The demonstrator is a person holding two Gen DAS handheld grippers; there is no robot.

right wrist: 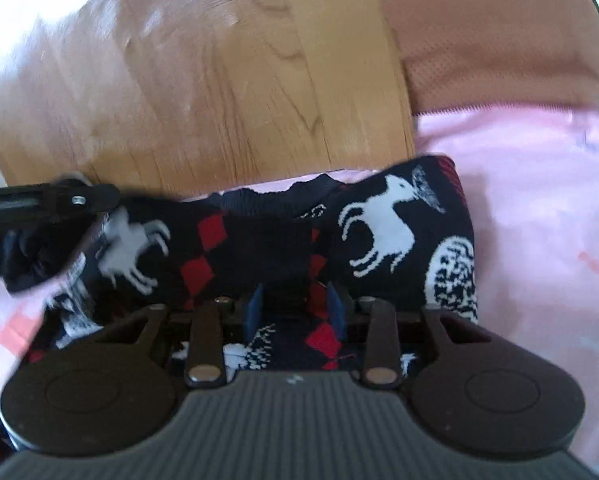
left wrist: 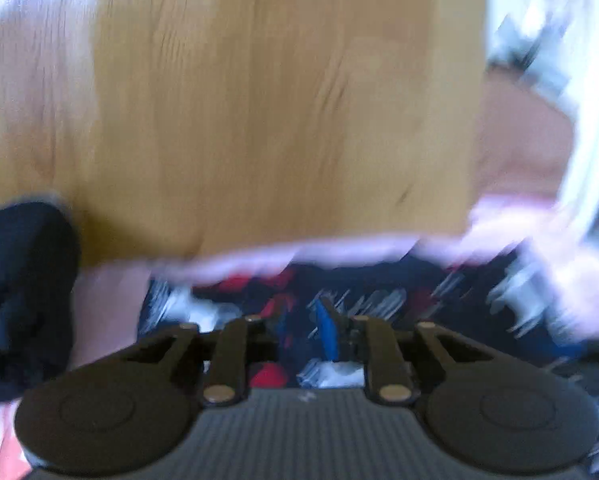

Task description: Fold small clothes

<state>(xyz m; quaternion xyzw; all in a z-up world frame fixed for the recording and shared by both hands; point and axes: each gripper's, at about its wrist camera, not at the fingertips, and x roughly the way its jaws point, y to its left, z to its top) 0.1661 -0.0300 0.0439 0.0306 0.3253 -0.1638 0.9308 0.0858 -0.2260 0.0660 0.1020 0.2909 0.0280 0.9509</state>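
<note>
Right gripper (right wrist: 295, 306) jaws partly open, dark reindeer-patterned sweater (right wrist: 379, 236) between the blue pads, not pinched. Left gripper (left wrist: 305, 334) jaws nearly together over the same knit, blurred, grip on it unclear. Sweater lies on pink cloth (right wrist: 531, 216) at wooden tabletop (right wrist: 219, 92) edge

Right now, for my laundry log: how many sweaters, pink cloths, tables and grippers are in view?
Sweater: 1
Pink cloth: 1
Table: 1
Grippers: 2 (left gripper, right gripper)
Total: 5
</note>
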